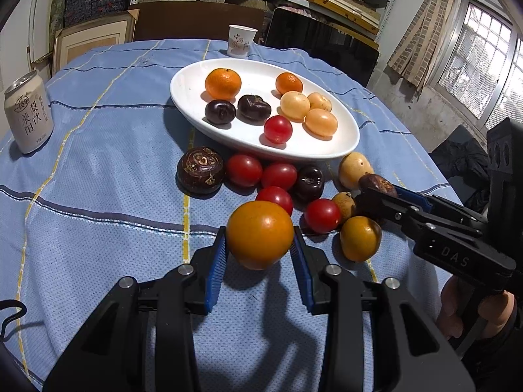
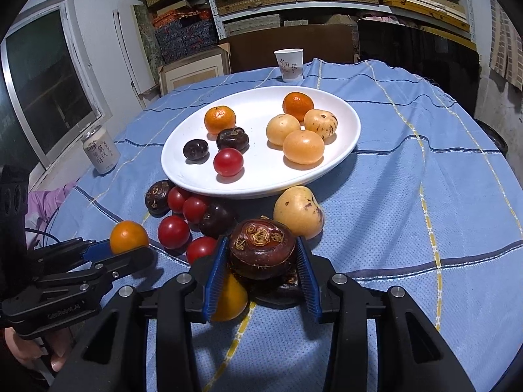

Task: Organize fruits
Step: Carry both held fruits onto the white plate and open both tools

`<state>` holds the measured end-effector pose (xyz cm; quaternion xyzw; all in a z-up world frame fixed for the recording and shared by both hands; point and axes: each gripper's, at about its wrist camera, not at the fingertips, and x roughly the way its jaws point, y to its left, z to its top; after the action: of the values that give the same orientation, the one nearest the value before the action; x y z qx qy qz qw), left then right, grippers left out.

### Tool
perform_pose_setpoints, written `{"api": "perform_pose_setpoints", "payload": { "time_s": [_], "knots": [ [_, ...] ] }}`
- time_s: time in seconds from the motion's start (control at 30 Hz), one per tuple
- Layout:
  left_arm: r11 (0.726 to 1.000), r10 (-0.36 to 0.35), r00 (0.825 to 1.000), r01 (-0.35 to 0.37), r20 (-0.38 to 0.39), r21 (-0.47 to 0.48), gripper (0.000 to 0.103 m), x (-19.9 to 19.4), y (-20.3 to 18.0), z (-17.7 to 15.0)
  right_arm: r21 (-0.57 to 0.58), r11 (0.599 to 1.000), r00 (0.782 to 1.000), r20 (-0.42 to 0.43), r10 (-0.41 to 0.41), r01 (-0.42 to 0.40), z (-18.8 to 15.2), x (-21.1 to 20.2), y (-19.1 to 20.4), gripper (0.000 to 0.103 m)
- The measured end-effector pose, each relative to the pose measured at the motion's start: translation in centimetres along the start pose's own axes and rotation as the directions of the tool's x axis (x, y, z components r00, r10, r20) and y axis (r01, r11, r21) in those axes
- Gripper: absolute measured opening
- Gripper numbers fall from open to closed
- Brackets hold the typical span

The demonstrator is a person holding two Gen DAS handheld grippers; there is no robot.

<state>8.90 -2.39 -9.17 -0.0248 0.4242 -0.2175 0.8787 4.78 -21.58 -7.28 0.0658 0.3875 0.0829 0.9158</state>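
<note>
Blue tablecloth (image 1: 98, 170), white plate (image 1: 189, 94) of mixed fruit; left fingers (image 1: 218, 254) gripping orange (image 1: 260, 238), right fingers (image 2: 305, 264) water chestnut (image 2: 261, 251).

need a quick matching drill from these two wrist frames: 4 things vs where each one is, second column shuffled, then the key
1. orange fruit
2. water chestnut
3. drink can
4. paper cup

a. far edge of the table, behind the plate
b. between the right gripper fingers
c. between the left gripper fingers
d. standing on the cloth, left of the plate

Pairs: 1-c, 2-b, 3-d, 4-a
</note>
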Motion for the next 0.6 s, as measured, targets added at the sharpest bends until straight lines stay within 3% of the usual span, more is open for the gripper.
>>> {"api": "perform_pose_setpoints", "payload": {
  "time_s": [0.3, 0.6],
  "knots": [
    [0.998, -0.012, 1.0, 0.011, 0.018, 0.069, 0.037, -1.1, -1.3, 0.5, -0.051, 0.998, 0.999, 0.031, 0.03, -0.028, 1.8, -3.0, -0.2, 0.042],
    [0.997, 0.015, 0.998, -0.019, 0.06, 0.078, 0.037, -0.7, -0.7, 7.9, -0.047, 0.999, 0.997, 0.072, 0.027, -0.023, 9.9, -2.7, -2.7, 0.042]
  ]
}}
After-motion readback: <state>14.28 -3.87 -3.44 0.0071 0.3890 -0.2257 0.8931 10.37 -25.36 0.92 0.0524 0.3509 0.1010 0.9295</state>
